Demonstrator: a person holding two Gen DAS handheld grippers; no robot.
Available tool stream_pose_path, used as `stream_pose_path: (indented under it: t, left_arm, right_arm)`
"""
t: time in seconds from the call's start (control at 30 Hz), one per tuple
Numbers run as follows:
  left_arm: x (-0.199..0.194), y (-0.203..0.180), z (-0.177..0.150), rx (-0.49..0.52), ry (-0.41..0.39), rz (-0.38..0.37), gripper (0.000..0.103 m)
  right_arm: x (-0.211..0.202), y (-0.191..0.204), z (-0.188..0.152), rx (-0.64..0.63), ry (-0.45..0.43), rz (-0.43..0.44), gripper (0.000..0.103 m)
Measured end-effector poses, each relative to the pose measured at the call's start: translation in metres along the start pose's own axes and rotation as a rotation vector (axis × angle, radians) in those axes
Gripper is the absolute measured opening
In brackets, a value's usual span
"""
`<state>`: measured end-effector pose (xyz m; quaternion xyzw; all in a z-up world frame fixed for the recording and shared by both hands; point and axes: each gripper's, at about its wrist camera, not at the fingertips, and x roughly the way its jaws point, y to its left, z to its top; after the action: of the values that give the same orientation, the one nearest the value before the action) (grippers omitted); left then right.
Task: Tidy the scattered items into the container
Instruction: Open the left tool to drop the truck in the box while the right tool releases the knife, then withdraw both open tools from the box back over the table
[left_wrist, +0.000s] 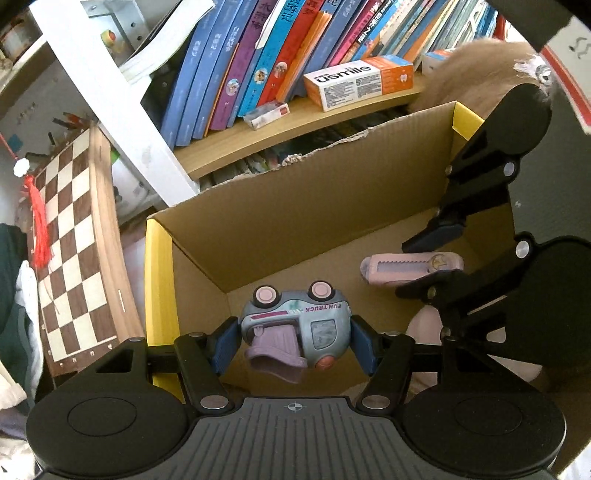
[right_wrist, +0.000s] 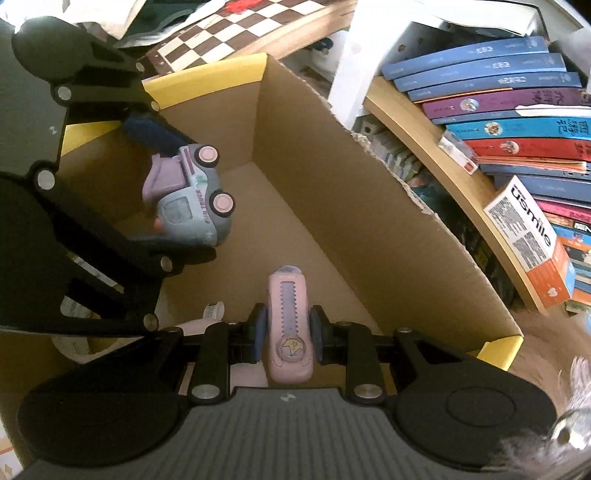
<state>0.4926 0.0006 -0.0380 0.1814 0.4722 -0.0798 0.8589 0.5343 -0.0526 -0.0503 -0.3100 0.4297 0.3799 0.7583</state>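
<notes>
Both tools point steeply down into the open brown cardboard box with yellow-edged flaps (left_wrist: 295, 221). The left tool (left_wrist: 293, 345) pinches a small grey-blue plastic toy truck with pink wheels and a lilac tipper (left_wrist: 295, 326) between its blue pads; the truck hangs upside down, wheels toward the far wall of the box, above the box floor. The right tool (right_wrist: 287, 334) has its pads drawn nearly together on a slim pink plastic utility knife with a lilac toothed slider (right_wrist: 290, 325), gripping it across its width with the tip pointing away toward the box's far side.

The left wrist view shows the right tool from the side, the knife lying roughly level in its pads over the right part of the box. It also takes in a folded wooden chessboard (left_wrist: 70, 251) leaning left of the box, a red tassel (left_wrist: 38, 218), and an orange-and-white toothpaste carton (left_wrist: 356, 81) on the wooden bookshelf (left_wrist: 295, 125) behind.

The right wrist view shows the left tool from the side with the truck's pink wheels facing the camera. Only here does a pale pink object with a white ribbed end (right_wrist: 210, 314) appear low in the box beside the right tool; what it is cannot be told.
</notes>
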Motion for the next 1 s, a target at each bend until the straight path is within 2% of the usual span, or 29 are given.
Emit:
stream_pose_path:
  t: [0.23, 0.43, 0.53, 0.6, 0.67, 0.83, 1.0]
  left_arm:
    - [-0.005, -0.009, -0.005, 0.043, 0.018, -0.002, 0.063]
    - [-0.007, -0.01, -0.005, 0.019, 0.005, 0.009, 0.065]
    - [-0.012, -0.006, -0.004, 0.01, -0.024, 0.033, 0.066]
    - [-0.017, -0.003, -0.005, 0.006, -0.048, 0.048, 0.071]
    - [-0.027, 0.002, -0.006, -0.011, -0.083, 0.058, 0.073]
    - [-0.056, 0.014, -0.008, -0.068, -0.177, 0.069, 0.074]
    - [-0.092, 0.015, -0.019, -0.09, -0.265, 0.08, 0.075]
  right_arm:
    - [-0.002, 0.004, -0.004, -0.027, -0.018, 0.025, 0.024]
    - [-0.002, 0.007, -0.003, -0.049, -0.021, 0.025, 0.024]
    - [-0.004, 0.007, -0.003, -0.029, -0.037, -0.009, 0.03]
    - [-0.006, 0.003, -0.003, 0.003, -0.049, -0.017, 0.038]
    - [-0.009, 0.0, -0.003, 0.032, -0.059, -0.021, 0.042]
    - [-0.026, 0.005, -0.007, 0.068, -0.085, -0.051, 0.042]
    - [-0.062, 0.018, -0.01, 0.129, -0.162, -0.081, 0.042]
